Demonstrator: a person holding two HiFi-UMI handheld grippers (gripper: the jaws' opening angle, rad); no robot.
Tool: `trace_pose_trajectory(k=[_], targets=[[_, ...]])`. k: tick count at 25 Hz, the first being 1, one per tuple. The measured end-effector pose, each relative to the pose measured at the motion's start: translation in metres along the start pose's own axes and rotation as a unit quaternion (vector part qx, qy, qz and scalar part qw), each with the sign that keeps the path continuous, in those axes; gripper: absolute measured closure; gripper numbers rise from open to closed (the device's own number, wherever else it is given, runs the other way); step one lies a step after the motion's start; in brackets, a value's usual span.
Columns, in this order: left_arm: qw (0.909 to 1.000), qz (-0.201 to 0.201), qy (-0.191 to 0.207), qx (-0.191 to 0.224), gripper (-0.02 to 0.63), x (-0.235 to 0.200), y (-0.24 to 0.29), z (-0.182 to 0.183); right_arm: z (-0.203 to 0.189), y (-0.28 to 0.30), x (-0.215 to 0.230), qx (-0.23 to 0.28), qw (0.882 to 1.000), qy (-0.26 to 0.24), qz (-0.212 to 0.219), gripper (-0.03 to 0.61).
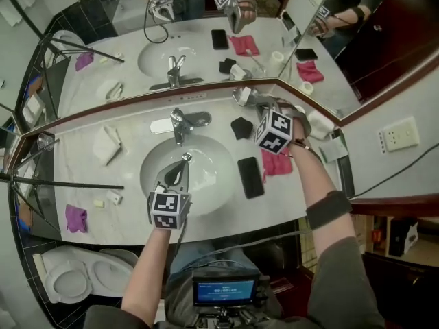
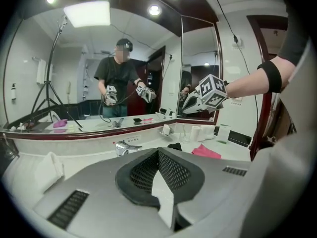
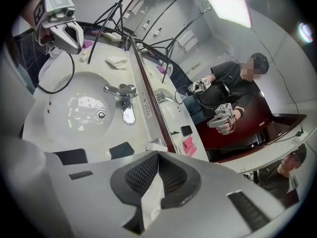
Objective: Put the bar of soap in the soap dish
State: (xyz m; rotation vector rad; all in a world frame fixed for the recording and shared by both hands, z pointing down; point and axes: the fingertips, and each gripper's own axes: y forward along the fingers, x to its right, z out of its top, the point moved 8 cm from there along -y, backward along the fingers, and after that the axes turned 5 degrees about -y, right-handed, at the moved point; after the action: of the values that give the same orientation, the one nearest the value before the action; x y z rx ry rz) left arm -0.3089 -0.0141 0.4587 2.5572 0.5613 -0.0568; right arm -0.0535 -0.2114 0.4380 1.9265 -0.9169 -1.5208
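Bathroom vanity, pale marble counter (image 1: 137,118) beneath a wide mirror (image 1: 206,53). Head view: noted left gripper (image 1: 180,171) above the sink basin (image 1: 212,177), right gripper (image 1: 259,107) just beside the metal soap dish (image 1: 237,100) at the mirror's foot. Left gripper view: found jaws fully together, empty; observed a white bar of soap (image 2: 166,129) apparently resting in the dish. Right gripper view: found jaws likewise closed on nothing, dish just beyond them. Judged risk: could clip the dish rim on pulling away, tipping the bar out onto the marble; cause, closeness of right gripper to dish.
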Motion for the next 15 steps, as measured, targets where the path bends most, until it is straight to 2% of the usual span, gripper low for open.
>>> trace_pose_trajectory(k=[12, 15], targets=[[0.9994, 0.021, 0.015, 0.021, 0.614, 0.033, -0.069, -0.005, -0.034, -0.109, -0.052, 0.027, 0.996, 0.085, -0.031, 0.560], [0.9993, 0.025, 0.016, 0.022, 0.614, 0.038, -0.084, -0.008, -0.051, -0.130, -0.072, 0.029, 0.991, 0.124, -0.038, 0.560]])
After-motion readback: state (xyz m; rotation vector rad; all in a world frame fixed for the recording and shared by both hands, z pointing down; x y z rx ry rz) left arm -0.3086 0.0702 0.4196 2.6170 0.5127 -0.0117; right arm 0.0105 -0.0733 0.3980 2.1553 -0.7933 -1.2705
